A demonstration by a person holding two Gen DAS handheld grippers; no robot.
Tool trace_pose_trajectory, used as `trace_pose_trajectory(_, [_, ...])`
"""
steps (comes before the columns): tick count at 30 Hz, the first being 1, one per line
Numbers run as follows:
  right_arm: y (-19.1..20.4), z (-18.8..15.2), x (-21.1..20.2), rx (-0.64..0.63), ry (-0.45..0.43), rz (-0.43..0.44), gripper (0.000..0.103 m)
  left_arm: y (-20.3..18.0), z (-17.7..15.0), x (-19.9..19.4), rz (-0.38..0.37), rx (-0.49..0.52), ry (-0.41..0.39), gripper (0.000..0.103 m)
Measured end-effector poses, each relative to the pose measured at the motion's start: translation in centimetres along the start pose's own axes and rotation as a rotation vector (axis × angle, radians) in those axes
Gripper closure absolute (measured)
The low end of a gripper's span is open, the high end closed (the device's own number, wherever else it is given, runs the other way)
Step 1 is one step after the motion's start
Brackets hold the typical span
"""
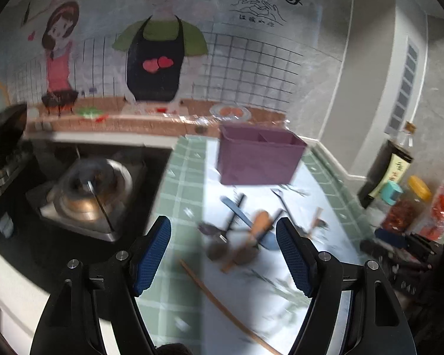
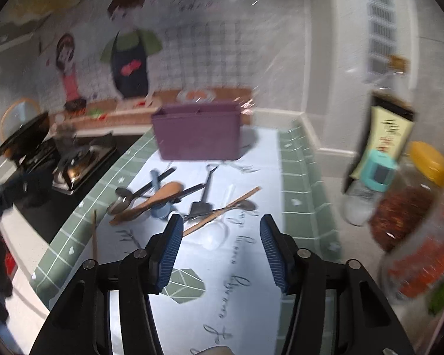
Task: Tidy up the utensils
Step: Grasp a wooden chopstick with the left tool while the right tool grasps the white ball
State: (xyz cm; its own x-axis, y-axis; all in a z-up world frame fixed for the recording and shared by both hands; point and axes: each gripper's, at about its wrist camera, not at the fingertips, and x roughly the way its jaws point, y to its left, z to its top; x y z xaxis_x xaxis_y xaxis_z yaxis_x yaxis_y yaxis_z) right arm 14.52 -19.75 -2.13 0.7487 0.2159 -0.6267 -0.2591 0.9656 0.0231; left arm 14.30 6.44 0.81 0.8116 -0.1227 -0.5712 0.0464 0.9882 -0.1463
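A purple divided utensil box (image 1: 259, 156) stands at the back of the mat; it also shows in the right wrist view (image 2: 199, 131). A heap of utensils lies in front of it: a wooden spoon (image 1: 259, 224) (image 2: 159, 195), a blue spoon (image 1: 242, 219), black chopsticks (image 2: 159, 179), a small black spatula (image 2: 203, 198), a metal spoon (image 2: 118, 199) and wooden chopsticks (image 2: 225, 211) (image 1: 222, 304). My left gripper (image 1: 223, 256) is open and empty above the heap's near edge. My right gripper (image 2: 220, 247) is open and empty, just short of the heap.
A green-bordered mat (image 2: 299, 183) covers the counter. A gas stove (image 1: 88, 192) with a pan sits to the left. A sauce bottle (image 2: 381, 136), a teal timer (image 2: 379, 173) and jars (image 2: 408, 198) crowd the right side. The tiled wall is behind.
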Motion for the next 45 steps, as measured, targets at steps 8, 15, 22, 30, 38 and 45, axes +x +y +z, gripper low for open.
trace_pose_trajectory(8, [3.4, 1.0, 6.8, -0.288, 0.163, 0.086, 0.075, 6.2, 4.4, 4.1, -0.040, 0.007, 0.025, 0.029])
trace_pose_trajectory(15, [5.4, 1.7, 12.3, -0.516, 0.306, 0.151, 0.078, 8.2, 6.3, 6.4, -0.164, -0.010, 0.048, 0.029])
trace_pose_trajectory(22, [5.6, 2.1, 14.4, -0.566, 0.314, 0.236, 0.079, 5.9, 6.3, 7.8, -0.161, -0.012, 0.080, 0.029])
trace_pose_trajectory(30, [4.2, 2.9, 15.8, -0.431, 0.315, 0.272, 0.083, 2.2, 5.4, 5.9, -0.138, -0.070, 0.103, 0.029])
trace_pose_trajectory(38, [-0.7, 6.7, 10.4, -0.028, 0.095, 0.145, 0.083, -3.5, 0.4, 7.8, -0.076, 0.034, 0.210, 0.029])
trace_pose_trajectory(45, [-4.9, 7.0, 4.7, 0.142, -0.024, 0.136, 0.083, -3.0, -2.9, 6.8, -0.055, 0.048, 0.183, 0.030])
